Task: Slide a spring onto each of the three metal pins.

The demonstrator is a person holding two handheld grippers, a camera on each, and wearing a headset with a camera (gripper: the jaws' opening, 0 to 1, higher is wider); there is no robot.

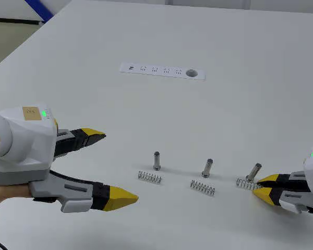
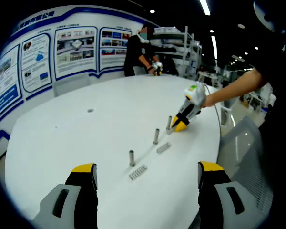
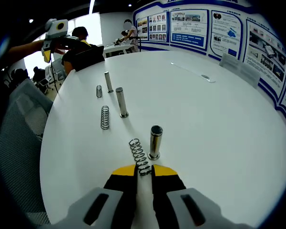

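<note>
Three short metal pins (image 1: pixel 156 160) (image 1: pixel 207 167) (image 1: pixel 254 172) stand upright in a row on the white table (image 1: pixel 198 120). A coil spring lies flat in front of each: left spring (image 1: pixel 149 177), middle spring (image 1: pixel 202 187), right spring (image 1: pixel 246 183). My right gripper (image 1: pixel 258 185) is at the lower right, low on the table. In the right gripper view its yellow tips (image 3: pixel 144 171) are pinched on the near end of the right spring (image 3: pixel 137 151), just beside the nearest pin (image 3: pixel 155 142). My left gripper (image 1: pixel 112 166) hovers open and empty, left of the left pin.
A white power strip (image 1: pixel 161 71) lies flat at the far middle of the table. In the left gripper view, a mesh chair (image 2: pixel 243 143) stands by the table edge near the right gripper (image 2: pixel 183 119), and a person (image 2: pixel 140 52) stands at the far end.
</note>
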